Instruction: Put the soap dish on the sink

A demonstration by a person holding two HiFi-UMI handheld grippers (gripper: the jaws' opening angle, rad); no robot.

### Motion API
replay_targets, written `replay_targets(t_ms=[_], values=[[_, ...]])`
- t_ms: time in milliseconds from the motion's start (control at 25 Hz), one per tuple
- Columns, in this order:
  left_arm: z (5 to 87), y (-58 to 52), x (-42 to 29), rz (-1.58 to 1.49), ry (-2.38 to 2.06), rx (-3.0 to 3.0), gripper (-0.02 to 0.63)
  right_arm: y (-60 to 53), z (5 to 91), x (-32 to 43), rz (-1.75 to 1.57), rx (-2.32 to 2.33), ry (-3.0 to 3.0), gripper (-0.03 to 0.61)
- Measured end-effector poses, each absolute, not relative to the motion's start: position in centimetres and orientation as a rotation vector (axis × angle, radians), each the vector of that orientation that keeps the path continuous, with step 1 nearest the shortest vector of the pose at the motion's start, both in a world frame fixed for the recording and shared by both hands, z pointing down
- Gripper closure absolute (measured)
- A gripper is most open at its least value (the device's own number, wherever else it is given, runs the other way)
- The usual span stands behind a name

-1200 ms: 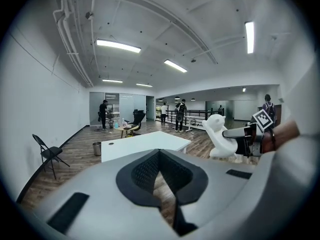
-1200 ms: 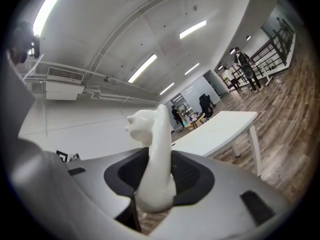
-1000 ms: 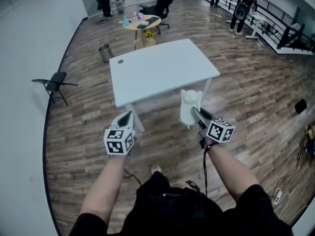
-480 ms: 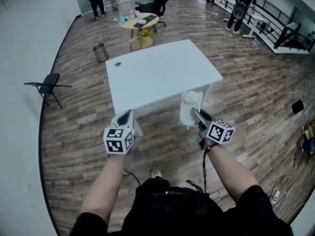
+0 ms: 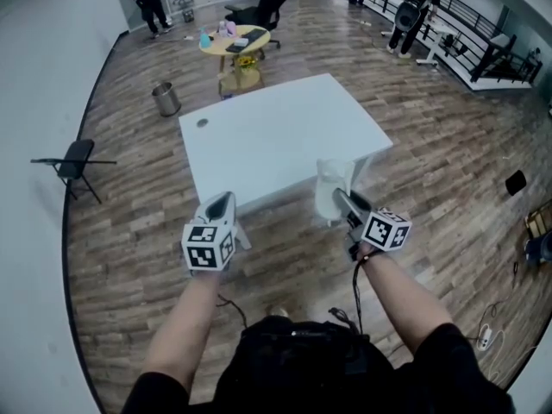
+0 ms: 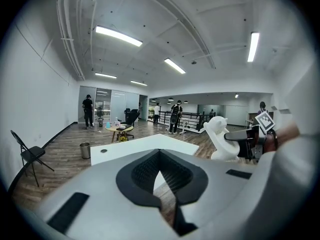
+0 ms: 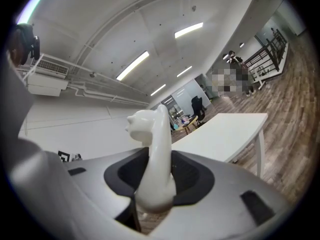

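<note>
The soap dish [image 5: 332, 188] is a white, glossy, bear-shaped piece. My right gripper [image 5: 345, 202] is shut on its lower edge and holds it upright in the air by the near right corner of a white table [image 5: 276, 136]. In the right gripper view the soap dish [image 7: 155, 154] stands up between the jaws of the right gripper [image 7: 154, 186]. My left gripper [image 5: 221, 203] is shut and empty, level with the right one at the table's near left corner. The left gripper view shows its closed jaws [image 6: 160, 180] and the soap dish [image 6: 220, 139] to the right. No sink is in view.
A wooden floor surrounds the white table [image 6: 140, 146]. Behind it stand a round wooden table [image 5: 235, 40] with bottles, a metal bin [image 5: 165, 98] and an office chair [image 5: 261, 7]. A folding chair [image 5: 73, 162] is at the left. People stand at the back, near a railing [image 5: 483, 50].
The view has shifted forward, so the white table lies closer beneath me. Both grippers keep the same pose and the right one still holds the soap dish.
</note>
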State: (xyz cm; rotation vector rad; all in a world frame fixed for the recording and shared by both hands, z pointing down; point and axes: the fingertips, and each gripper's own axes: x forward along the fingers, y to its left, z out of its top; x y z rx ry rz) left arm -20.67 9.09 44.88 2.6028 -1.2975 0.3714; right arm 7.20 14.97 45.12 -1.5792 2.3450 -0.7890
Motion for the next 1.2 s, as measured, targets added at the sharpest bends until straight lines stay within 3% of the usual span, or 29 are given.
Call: replay_targets(t_ms=[1200], values=[[46.7, 2.8, -22.5, 0.387, -1.282, 2.623, 0.624, 6.8, 46.2, 6.8, -0.779, -1.611, 2.304, 0.434]])
